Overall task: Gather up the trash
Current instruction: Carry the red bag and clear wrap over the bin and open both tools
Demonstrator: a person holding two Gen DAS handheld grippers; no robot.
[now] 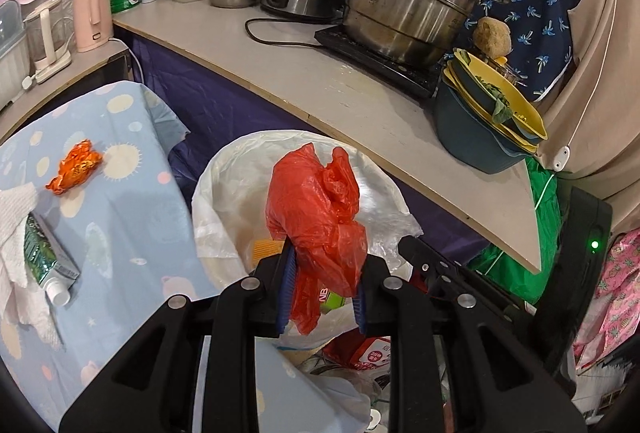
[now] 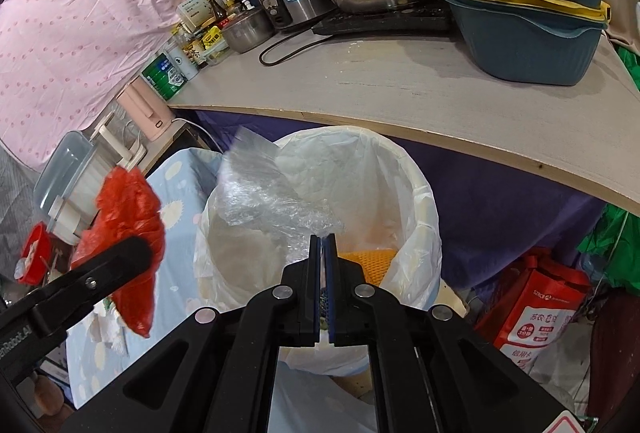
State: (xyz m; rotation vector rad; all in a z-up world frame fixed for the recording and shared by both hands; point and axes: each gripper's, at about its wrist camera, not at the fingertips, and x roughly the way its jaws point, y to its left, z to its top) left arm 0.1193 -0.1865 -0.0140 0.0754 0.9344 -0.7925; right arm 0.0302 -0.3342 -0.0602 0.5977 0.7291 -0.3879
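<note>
The red plastic bag (image 1: 320, 217) is pinched in the left tool (image 1: 326, 293) above the lined bin (image 1: 224, 169), the right tool (image 2: 324, 245) nearly shut on clear film (image 2: 264, 189), which could be dropped outside the rim if released early.

A crumpled red plastic bag (image 1: 316, 217) hangs above the white-lined bin (image 1: 224, 169), clear film (image 2: 264, 193) over its rim.

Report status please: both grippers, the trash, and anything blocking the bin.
Left gripper shut on red plastic bag, above lined bin. Right gripper pinching clear plastic film over bin mouth. Nothing blocking.
</note>
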